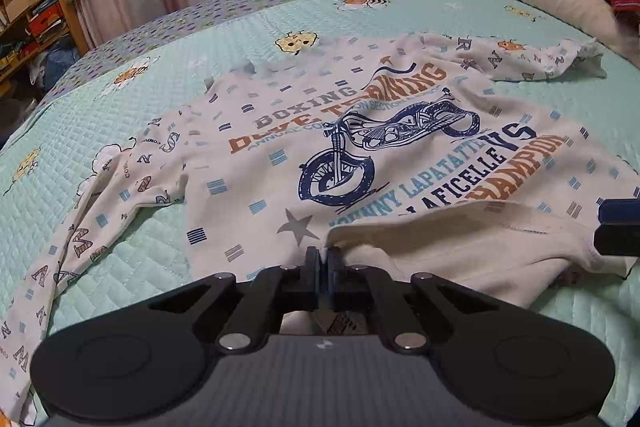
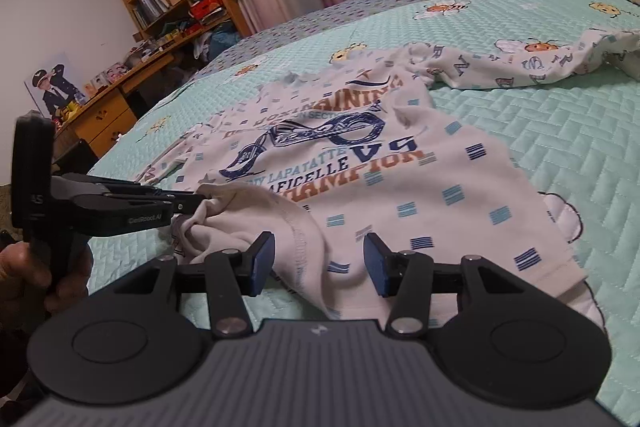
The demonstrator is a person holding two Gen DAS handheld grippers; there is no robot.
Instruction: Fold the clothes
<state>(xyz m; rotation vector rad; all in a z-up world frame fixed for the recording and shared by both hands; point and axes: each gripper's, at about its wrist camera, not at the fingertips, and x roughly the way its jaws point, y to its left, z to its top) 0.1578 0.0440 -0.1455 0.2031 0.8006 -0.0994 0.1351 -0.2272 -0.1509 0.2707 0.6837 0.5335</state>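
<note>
Both wrist cams low, close over bed [image 1: 120,235], facing window; share shirt [image 1: 360,147] hem.

A white long-sleeved shirt [image 1: 360,155] lies spread front-up on the bed [image 1: 120,99], printed with a blue motorcycle, orange and blue lettering such as "BOXING" and "CHAMPION", and small striped blocks. Its letter-patterned sleeves stretch out to either side. The near hem is turned back, showing the plain inner side, and is bunched at one corner.
</note>
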